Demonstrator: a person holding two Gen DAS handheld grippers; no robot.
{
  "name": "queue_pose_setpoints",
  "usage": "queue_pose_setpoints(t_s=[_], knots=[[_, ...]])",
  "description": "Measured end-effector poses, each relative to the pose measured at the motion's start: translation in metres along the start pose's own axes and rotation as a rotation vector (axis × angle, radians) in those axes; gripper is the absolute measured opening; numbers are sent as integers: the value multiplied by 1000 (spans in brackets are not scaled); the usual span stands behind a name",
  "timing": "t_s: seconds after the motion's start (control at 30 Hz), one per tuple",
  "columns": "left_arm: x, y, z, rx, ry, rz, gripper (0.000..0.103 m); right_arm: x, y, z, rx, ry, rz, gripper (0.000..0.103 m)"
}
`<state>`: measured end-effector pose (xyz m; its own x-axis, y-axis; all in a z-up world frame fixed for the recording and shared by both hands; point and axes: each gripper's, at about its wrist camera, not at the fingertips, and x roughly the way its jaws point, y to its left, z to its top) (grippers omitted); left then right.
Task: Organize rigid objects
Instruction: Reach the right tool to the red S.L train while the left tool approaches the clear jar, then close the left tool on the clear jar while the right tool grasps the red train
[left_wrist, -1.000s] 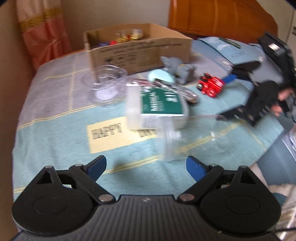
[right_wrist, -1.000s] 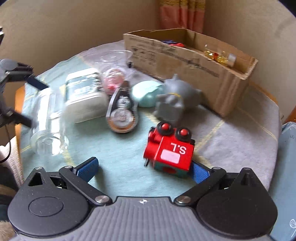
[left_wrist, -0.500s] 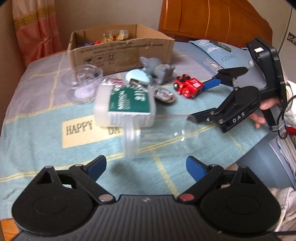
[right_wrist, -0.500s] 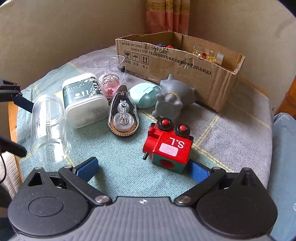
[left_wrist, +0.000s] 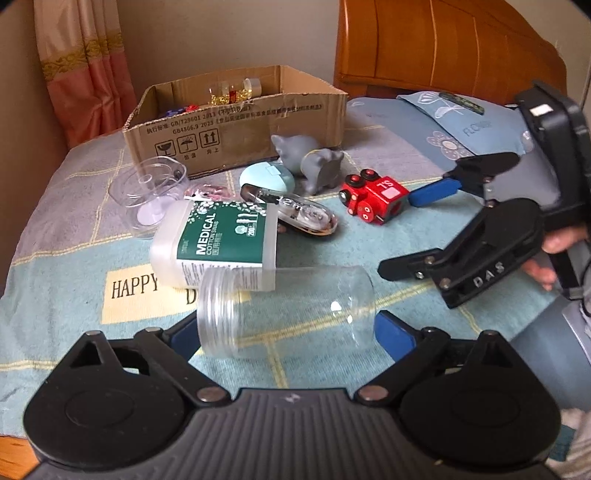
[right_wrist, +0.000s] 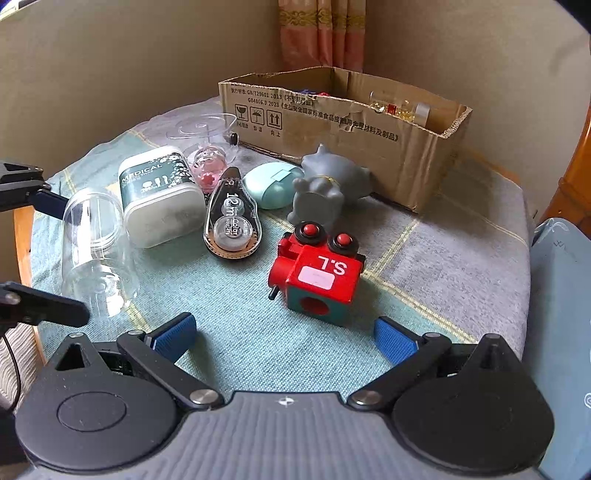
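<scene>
Straddling the clear plastic jar (left_wrist: 288, 312), the left tool (left_wrist: 284, 330) has its blue pads set wide; the jaws have just been opening a touch further, and whether the pads touch the jar is hard to say. The jar lies on its side on the blanket-covered worktop (left_wrist: 74, 236), threaded mouth toward the white box of medical cotton swabs (left_wrist: 218, 240), which it touches. Over on the other side, the right tool (right_wrist: 284, 334) hangs wide open and empty, the red toy train (right_wrist: 317, 271) sitting just ahead of its gap, on the worktop. Beyond lie a correction tape dispenser (right_wrist: 231, 221), a mint oval case (right_wrist: 273, 184) and a grey toy animal (right_wrist: 327, 184), with the cardboard box (right_wrist: 343, 129) behind.
</scene>
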<state>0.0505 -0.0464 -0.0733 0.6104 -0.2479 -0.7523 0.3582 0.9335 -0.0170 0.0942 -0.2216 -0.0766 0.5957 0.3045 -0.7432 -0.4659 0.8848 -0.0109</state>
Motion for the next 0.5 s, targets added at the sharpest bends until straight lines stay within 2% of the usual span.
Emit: queue_pose_setpoints(t_s=[0.13, 0.3, 0.5], knots=[[4, -3, 1, 4, -11, 23, 90, -1, 0, -1, -1, 1, 1, 103], [2, 1, -2, -8, -14, 23, 90, 0, -2, 1, -13, 7, 13, 103], [-7, 11, -10, -9, -6, 66, 90, 8, -2, 9, -16, 10, 13, 103]])
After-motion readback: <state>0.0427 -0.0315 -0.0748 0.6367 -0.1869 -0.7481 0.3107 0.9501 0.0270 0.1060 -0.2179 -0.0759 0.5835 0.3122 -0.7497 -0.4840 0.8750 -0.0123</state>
